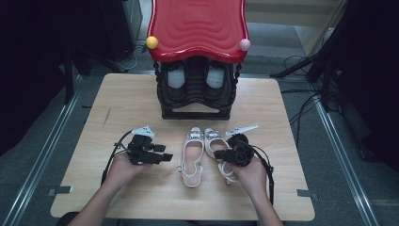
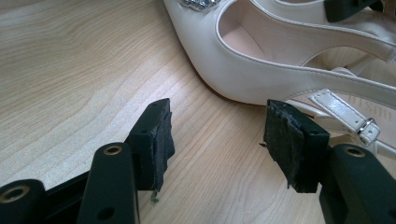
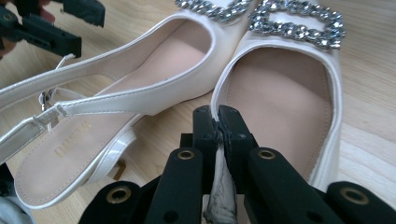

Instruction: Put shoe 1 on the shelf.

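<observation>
- on the wooden table [image 1: 141, 94], a pair of white slingback shoes lies side by side just below the middle of the high view, toes with glittering buckles pointing up the frame.
- the right gripper [image 1: 225, 154], at centre-right of the high view, has its jaws pressed together on the inner edge of the right shoe [image 1: 217, 147]; in the right gripper view the pads pinch the shoe's side wall at bottom centre, with the pale rim squeezed between them [image 3: 222, 128].
- the left shoe [image 1: 192, 155] lies just beside the held one, its heel strap and small buckle towards the lower left of the right gripper view.
- the left gripper [image 1: 165, 157], at centre-left of the high view, has its jaws wide apart with nothing between them; in the left gripper view they hover over bare wood, the left shoe's side just beyond the pads at upper right.
- a black shoe rack [image 1: 196, 113] with a red wavy top stands at the table's far edge, top centre, with a dark pair inside.
</observation>
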`<state>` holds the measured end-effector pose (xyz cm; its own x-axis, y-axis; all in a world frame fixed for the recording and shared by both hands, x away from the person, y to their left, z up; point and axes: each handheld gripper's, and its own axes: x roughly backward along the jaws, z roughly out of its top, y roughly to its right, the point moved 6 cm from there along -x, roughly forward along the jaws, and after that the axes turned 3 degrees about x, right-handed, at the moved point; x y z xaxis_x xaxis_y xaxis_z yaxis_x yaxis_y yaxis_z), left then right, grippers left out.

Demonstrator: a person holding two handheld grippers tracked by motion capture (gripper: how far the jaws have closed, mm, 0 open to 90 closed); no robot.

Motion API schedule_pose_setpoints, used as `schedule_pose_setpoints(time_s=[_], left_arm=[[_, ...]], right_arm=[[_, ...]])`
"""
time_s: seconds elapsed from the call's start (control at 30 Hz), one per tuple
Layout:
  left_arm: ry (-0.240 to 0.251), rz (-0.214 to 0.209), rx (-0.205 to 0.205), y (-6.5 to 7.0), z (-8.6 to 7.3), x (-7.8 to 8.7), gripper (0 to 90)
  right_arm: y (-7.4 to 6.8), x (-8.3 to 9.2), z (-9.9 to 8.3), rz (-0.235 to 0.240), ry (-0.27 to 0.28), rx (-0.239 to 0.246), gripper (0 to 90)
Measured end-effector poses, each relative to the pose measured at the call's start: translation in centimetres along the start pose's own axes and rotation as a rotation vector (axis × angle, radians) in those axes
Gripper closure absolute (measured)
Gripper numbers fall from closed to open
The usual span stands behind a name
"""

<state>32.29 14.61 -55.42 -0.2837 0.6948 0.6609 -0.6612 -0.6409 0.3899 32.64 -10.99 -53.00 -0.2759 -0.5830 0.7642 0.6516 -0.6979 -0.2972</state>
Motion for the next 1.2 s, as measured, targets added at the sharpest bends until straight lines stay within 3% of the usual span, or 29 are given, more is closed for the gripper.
schedule_pose_setpoints(time_s=[0.2, 0.3, 0.4, 0.5, 0.53, 0.67, 0.77, 0.87, 1.2], left_arm=[[-0.008, -0.004, -0.004, 0.2, -0.1, -0.3, 42.3], [-0.013, -0.009, -0.008, 0.4, -0.1, -0.6, 42.5], [-0.017, -0.01, -0.012, 0.5, -0.1, -0.7, 43.4], [-0.011, -0.002, -0.01, 0.7, 0.0, -0.8, 50.4], [-0.002, -0.001, -0.006, 0.8, 0.1, -0.9, 56.9], [0.001, 0.01, -0.001, 1.1, 0.1, -1.5, 73.8], [-0.012, 0.015, 0.022, 0.8, 0.0, -2.2, 76.8], [-0.029, 0.008, 0.026, 0.8, -0.1, -2.7, 77.3], [-0.045, -0.023, 0.008, 1.6, -0.1, -3.7, 76.5]], right_arm=[[-0.6, -0.5, 0.1, -0.002, 0.001, 0.019, 85.9], [-0.8, -0.2, 0.4, 0.052, 0.037, 0.002, 82.0], [-0.8, 1.0, 0.9, 0.06, 0.077, 0.012, 85.9], [-0.1, 2.5, 1.1, 0.052, 0.116, 0.012, 90.0], [0.3, 3.0, 1.1, 0.041, 0.123, 0.009, 90.0], [2.7, 3.6, 0.3, 0.004, 0.138, -0.031, 90.0], [4.8, 2.9, -0.7, -0.044, 0.111, -0.066, 90.0], [6.3, 1.9, -1.7, -0.055, 0.068, -0.104, 90.0], [6.2, -0.1, -2.1, -0.02, 0.02, -0.102, 90.0]])
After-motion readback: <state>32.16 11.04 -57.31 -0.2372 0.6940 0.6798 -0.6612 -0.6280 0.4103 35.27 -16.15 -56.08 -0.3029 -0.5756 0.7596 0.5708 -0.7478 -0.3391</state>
